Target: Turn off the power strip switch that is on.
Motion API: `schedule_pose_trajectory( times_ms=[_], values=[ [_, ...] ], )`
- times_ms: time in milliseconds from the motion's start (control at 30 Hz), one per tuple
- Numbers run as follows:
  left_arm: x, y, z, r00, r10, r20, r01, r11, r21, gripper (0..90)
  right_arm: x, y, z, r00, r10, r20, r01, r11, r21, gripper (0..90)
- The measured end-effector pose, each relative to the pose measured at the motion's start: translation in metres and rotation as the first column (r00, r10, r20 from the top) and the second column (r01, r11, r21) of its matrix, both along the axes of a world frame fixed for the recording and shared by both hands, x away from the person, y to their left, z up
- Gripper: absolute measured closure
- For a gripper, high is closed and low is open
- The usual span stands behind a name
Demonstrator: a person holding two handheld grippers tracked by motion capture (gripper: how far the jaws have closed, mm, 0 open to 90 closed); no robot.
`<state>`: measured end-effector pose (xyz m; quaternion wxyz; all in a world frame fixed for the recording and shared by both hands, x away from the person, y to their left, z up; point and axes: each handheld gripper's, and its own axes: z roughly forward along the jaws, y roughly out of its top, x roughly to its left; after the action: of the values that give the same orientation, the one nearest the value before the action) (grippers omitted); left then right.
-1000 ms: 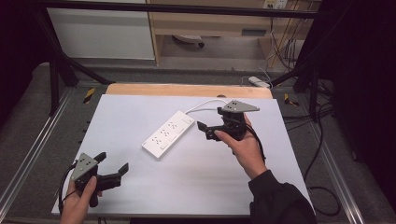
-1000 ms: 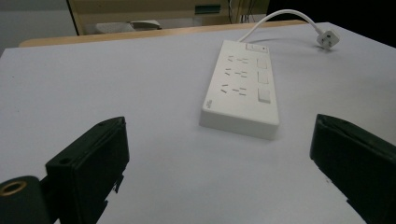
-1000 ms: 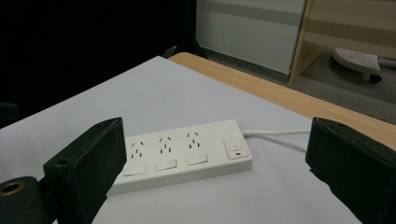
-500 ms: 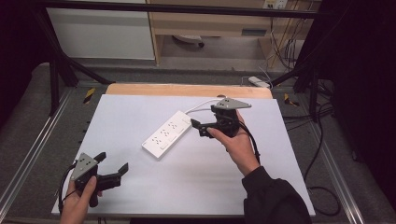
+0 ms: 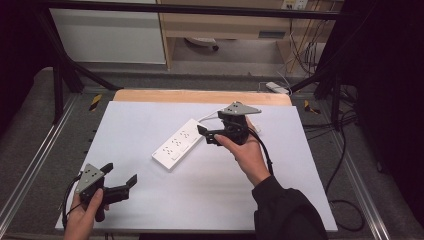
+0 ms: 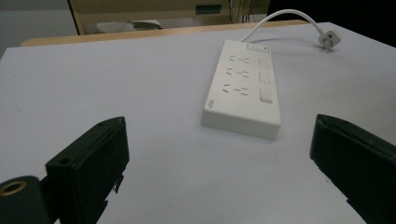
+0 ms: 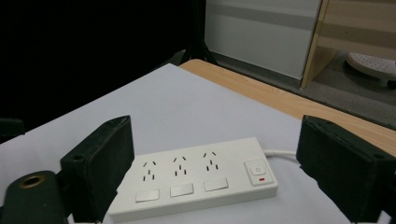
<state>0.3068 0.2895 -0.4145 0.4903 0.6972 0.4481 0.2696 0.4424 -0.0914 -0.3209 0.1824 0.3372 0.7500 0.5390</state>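
My right gripper (image 5: 209,136) hovers at the switch end of the white power strip (image 5: 181,144), which lies at a slant near the middle of the white desk (image 5: 150,205). Its jaws stand wide apart and have just been closing a little, with nothing pressed between them. In the right gripper view the power strip (image 7: 196,179) lies crosswise ahead of the jaws, three sets of sockets in a row, each with a rocker below it, and a master button with a small red mark at the end nearest the cord. From that view the strip seems to sit just past the jaw tips rather than between them, though I cannot be sure how close the pads are to its sides.

My left gripper (image 5: 120,181) is held low at the near left part of the desk, well apart from the strip, jaws spread and holding nothing. Its own view looks along the desk to the strip (image 6: 243,88) lying lengthwise, its near end facing me. The white cord (image 6: 280,21) curves away from the far end to a plug (image 6: 329,39) resting on the desk.
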Motion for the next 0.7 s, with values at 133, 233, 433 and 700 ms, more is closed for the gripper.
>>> schedule_pose_trajectory(
  times_ms=[133,233,433,700],
  values=[
    [0.0,-0.001,0.0,1.0,-0.003,-0.001,0.003,1.0,0.0,4.4,0.0,0.002,0.0,1.0,0.0,0.007,0.0,1.0,0.005,17.4],
    [0.0,-0.001,0.0,1.0,-0.003,-0.002,0.003,1.0,0.0,4.4,0.001,0.005,-0.002,0.9999,0.001,0.013,-0.001,1.0,0.01,26.5],
    [0.0,0.0,0.0,1.0,-0.004,-0.001,0.004,1.0,0.0,4.4,0.001,0.01,-0.003,0.9996,0.014,0.023,-0.015,0.9997,0.017,40.7],
    [0.0,0.0,0.0,1.0,-0.002,0.001,0.002,1.0,-0.001,4.4,0.003,0.013,-0.006,0.9994,0.022,0.028,-0.022,0.9996,0.02,57.5]
  ],
)
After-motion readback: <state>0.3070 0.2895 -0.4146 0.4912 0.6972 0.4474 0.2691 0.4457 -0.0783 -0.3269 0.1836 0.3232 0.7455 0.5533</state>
